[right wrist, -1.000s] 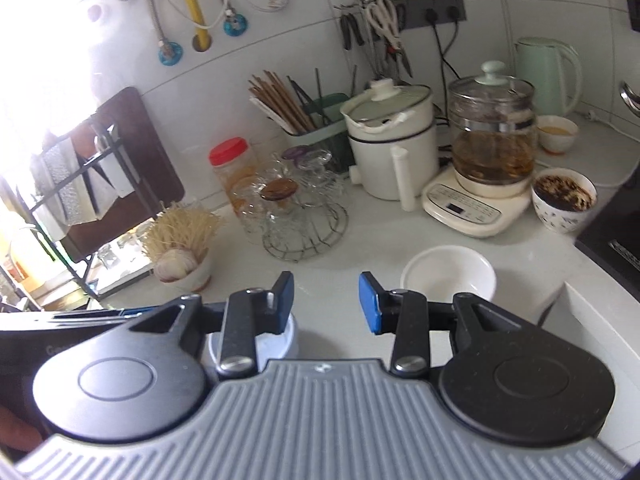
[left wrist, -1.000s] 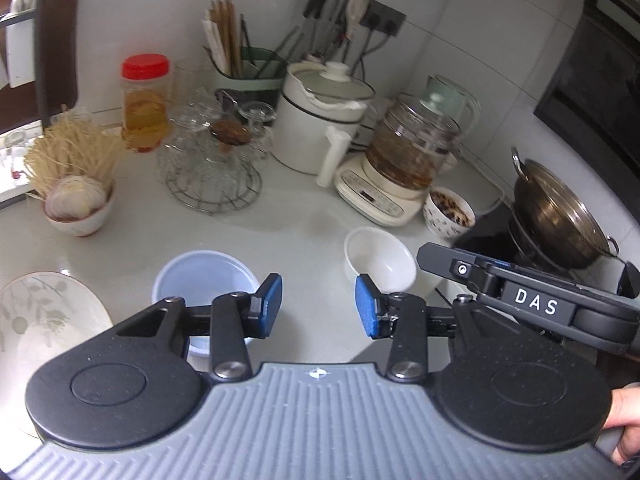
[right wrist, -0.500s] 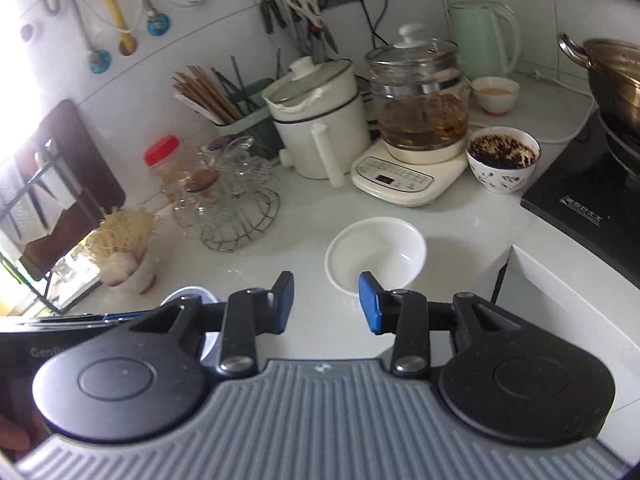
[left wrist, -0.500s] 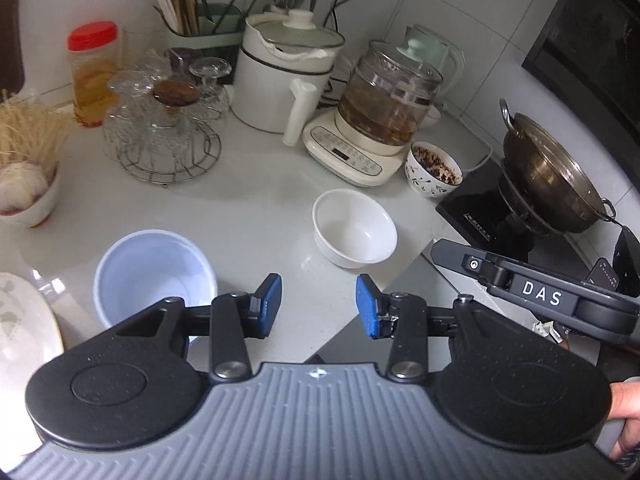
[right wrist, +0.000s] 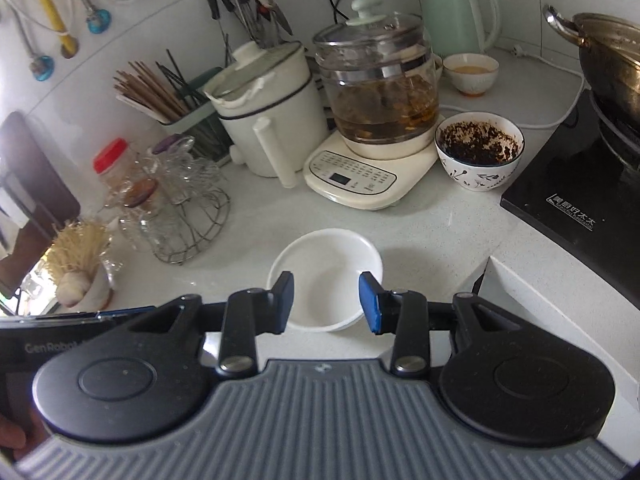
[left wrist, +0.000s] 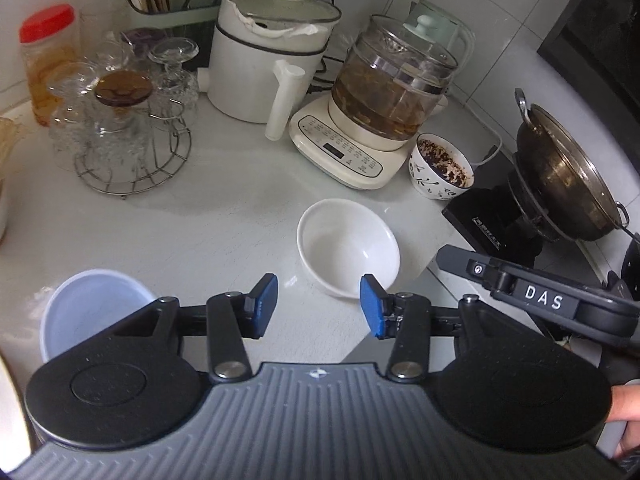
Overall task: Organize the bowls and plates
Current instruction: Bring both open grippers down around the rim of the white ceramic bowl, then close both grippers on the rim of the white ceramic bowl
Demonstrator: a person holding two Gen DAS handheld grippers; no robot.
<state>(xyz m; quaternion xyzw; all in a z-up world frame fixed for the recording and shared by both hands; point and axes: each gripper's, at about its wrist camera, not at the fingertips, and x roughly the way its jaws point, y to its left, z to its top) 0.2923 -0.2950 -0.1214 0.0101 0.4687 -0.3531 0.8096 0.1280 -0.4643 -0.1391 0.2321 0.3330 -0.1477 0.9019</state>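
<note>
An empty white bowl (left wrist: 348, 248) stands on the pale counter, just beyond and right of my left gripper (left wrist: 318, 304). That gripper's jaws are opening, with only counter showing between them. A pale blue bowl (left wrist: 88, 312) sits at the lower left, partly hidden behind the left finger. In the right wrist view the white bowl (right wrist: 328, 264) lies straight ahead. My right gripper (right wrist: 326, 300) is open above the bowl's near rim, its blue pads apart and touching nothing. The right gripper's dark body (left wrist: 540, 300) shows at the right of the left wrist view.
Behind the bowl stand a wire rack of glasses (left wrist: 120, 128), a white electric pot (left wrist: 272, 52), a glass kettle on its base (right wrist: 376, 120) and a patterned bowl of dark scraps (right wrist: 480, 152). An induction cooker (right wrist: 572, 200) with a wok lies right, where the counter steps down (right wrist: 520, 288).
Both grippers moved forward and down toward the white bowl, which now looks larger and nearer. The left jaws stand slightly wider. The patterned plate at the left has slid out of view.
</note>
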